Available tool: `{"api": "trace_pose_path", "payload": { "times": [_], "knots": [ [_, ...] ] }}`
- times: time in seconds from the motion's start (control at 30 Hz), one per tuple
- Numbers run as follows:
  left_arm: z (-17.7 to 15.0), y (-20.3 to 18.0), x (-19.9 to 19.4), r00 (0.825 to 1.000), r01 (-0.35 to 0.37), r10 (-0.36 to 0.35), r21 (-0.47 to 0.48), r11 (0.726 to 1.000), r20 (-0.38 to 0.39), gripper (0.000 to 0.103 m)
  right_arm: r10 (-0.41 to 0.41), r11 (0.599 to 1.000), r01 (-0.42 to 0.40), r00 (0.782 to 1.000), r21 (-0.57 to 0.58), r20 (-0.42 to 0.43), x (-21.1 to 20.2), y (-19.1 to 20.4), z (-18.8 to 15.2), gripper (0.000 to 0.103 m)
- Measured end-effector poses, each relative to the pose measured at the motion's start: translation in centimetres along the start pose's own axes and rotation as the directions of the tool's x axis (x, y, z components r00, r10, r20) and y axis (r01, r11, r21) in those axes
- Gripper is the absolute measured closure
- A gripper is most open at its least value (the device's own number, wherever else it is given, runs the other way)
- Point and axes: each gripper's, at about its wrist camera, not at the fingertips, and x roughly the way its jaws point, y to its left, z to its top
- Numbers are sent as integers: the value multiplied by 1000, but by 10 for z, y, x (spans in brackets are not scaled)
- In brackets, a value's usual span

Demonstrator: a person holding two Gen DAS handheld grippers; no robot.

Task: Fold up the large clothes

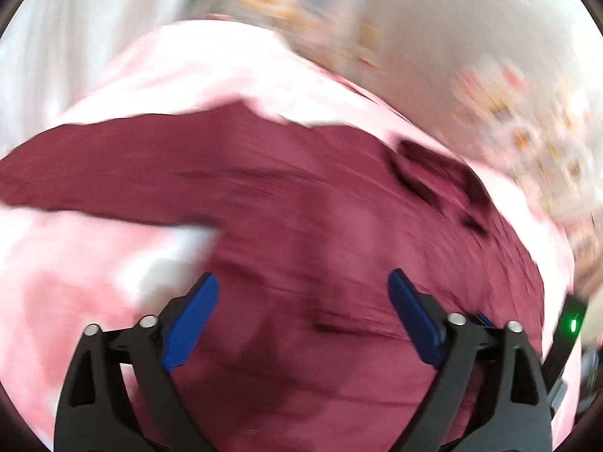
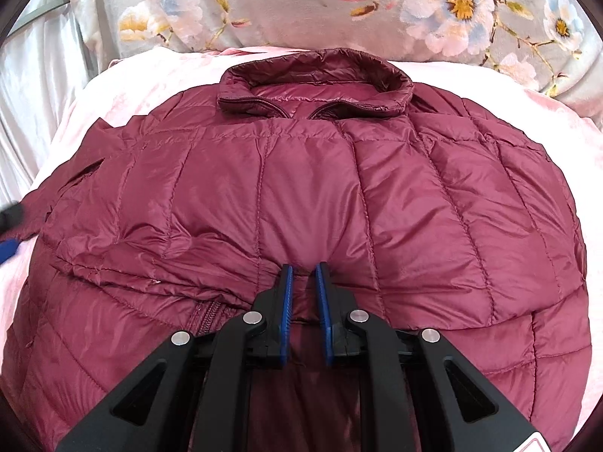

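One maroon quilted jacket (image 2: 301, 188), spread collar-up on a pink bed cover (image 2: 124, 86).
Right gripper (image 2: 303, 275): jaws nearly closed, pinching a fabric fold, probably anchoring it. Left gripper (image 1: 303, 286): jaws wide, empty, above the jacket.

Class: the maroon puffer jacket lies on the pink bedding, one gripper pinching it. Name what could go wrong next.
1. The right gripper pinches only a small pucker of the slippery jacket; it may slip free.
2. The left gripper is open and empty, so the folded-over sleeve might spring back.
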Motion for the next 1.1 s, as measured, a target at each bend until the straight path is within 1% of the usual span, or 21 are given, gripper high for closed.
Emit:
{"api": "trace_pose_path", "payload": {
  "times": [0.07, 0.1, 0.17, 0.23, 0.3, 0.33, 0.4, 0.43, 0.5, 0.53, 0.57, 0.63, 0.67, 0.73, 0.77, 0.8, 0.83, 0.87, 0.9, 1.0, 1.1],
  "knots": [
    [20, 59, -8, 998, -67, 67, -106, 992, 0, 13, -14, 1000, 14, 1000, -8, 1, 0, 3, 0, 89],
    [28, 87, -10, 995, -98, 98, -159, 982, -4, 13, -21, 1000, 21, 1000, -13, 1, 0, 5, 0, 89],
    [42, 153, -13, 987, -160, 162, -296, 942, -17, 13, -44, 999, 44, 999, -28, 3, -1, 9, 0, 89],
    [48, 212, -13, 976, -208, 213, -421, 883, -37, 15, -71, 996, 71, 997, -49, 5, -1, 14, 0, 89],
    [51, 247, -11, 969, -234, 241, -488, 841, -50, 16, -97, 993, 98, 995, -69, 7, -1, 18, 0, 88],
    [53, 263, -8, 967, -240, 247, -509, 827, -56, 17, -106, 992, 106, 994, -74, 7, -1, 20, 0, 88],
    [57, 276, -2, 963, -258, 262, -519, 815, -67, 18, -126, 989, 126, 992, -78, 5, -3, 23, 0, 88],
    [59, 280, 3, 963, -259, 262, -518, 815, -68, 18, -134, 989, 134, 991, -57, 8, -8, 25, 2, 88],
    [62, 277, 8, 957, -276, 283, -504, 819, -65, 19, -81, 997, 82, 997, -10, 18, -18, 31, 2, 88],
    [65, 274, 11, 953, -289, 296, -485, 826, -63, 20, -41, 999, 41, 999, 8, 19, -22, 38, 4, 88],
    [67, 275, 12, 951, -298, 304, -471, 831, -65, 23, -29, 1000, 29, 999, 9, 17, -23, 42, 5, 88],
    [70, 271, 16, 947, -310, 316, -451, 837, -64, 38, -16, 1000, 16, 1000, -20, -2, -21, 59, 5, 88],
    [71, 269, 17, 947, -310, 316, -444, 841, -62, 42, -24, 999, 24, 1000, -37, -10, -18, 65, 4, 87],
    [73, 268, 20, 949, -304, 308, -435, 848, -63, 67, -64, 995, 63, 998, -73, -17, -12, 73, -1, 87],
    [74, 267, 20, 952, -297, 298, -433, 851, -66, 73, -73, 994, 71, 997, -80, -15, -10, 75, -3, 87],
    [74, 266, 20, 954, -292, 290, -431, 854, -71, 84, -77, 994, 75, 997, -81, -13, -10, 75, -5, 87],
    [76, 262, 19, 963, -265, 263, -427, 865, -65, 97, -78, 994, 77, 997, -83, -9, -10, 75, -6, 87],
    [79, 257, 17, 969, -242, 239, -417, 876, -61, 97, -80, 993, 79, 997, -85, -8, -9, 75, -6, 87],
    [81, 251, 15, 970, -239, 237, -405, 883, -56, 97, -83, 993, 82, 997, -87, -7, -8, 75, -6, 87],
    [92, 213, -3, 973, -216, 232, -318, 923, 15, 98, -92, 991, 92, 996, -94, 0, -8, 77, -7, 87],
    [104, 161, -24, 983, -143, 165, -234, 962, 77, 99, -66, 995, 66, 998, -69, 15, -14, 73, -7, 87]
  ]
}}
